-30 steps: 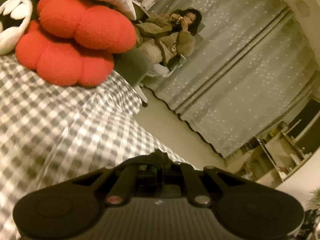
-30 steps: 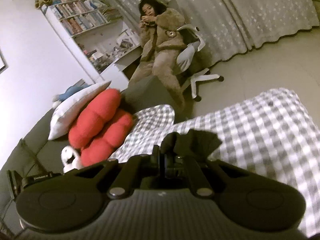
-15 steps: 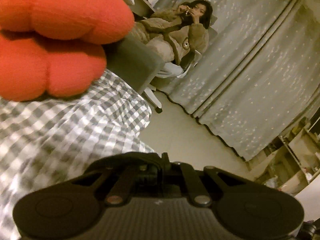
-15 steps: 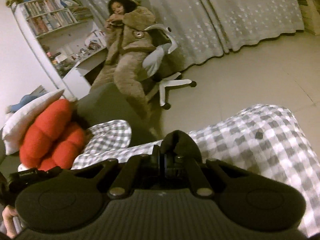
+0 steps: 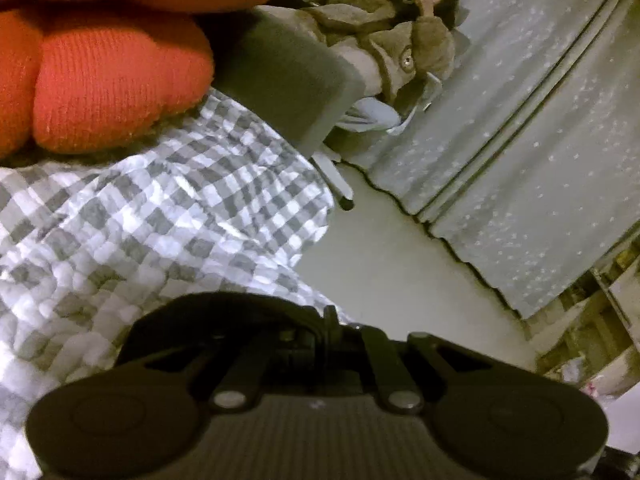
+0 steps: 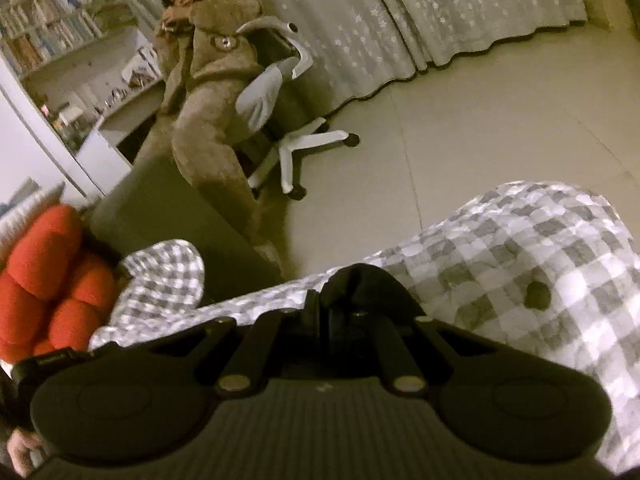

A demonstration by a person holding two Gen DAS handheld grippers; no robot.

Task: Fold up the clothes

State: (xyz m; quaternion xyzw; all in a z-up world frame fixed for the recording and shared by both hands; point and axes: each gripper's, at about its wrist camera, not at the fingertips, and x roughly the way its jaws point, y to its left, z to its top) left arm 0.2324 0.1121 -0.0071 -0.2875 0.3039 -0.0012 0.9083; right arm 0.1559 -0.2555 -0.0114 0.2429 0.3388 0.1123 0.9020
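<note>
My left gripper (image 5: 330,318) is shut just above the grey-and-white checked cover (image 5: 160,216). A fold of a dark garment (image 5: 224,310) bulges over its left side and seems pinched in the fingers. In the right wrist view my right gripper (image 6: 322,306) is shut on a bunched lump of the same dark garment (image 6: 360,280), low over the checked cover (image 6: 520,256). The rest of the garment lies hidden under both gripper bodies.
A red knitted cushion (image 5: 104,72) sits close at the upper left, against a grey sofa arm (image 5: 280,72). Beyond it a person in a brown fleece suit (image 6: 212,92) sits on a white swivel chair (image 6: 296,148). Pale floor (image 6: 500,112), curtains (image 5: 520,140) and bookshelves (image 6: 52,36) lie behind.
My left gripper has moved in towards the red cushion, which now fills the upper left. The dark cloth at the right gripper's tip has gone from fanned out to a tight lump.
</note>
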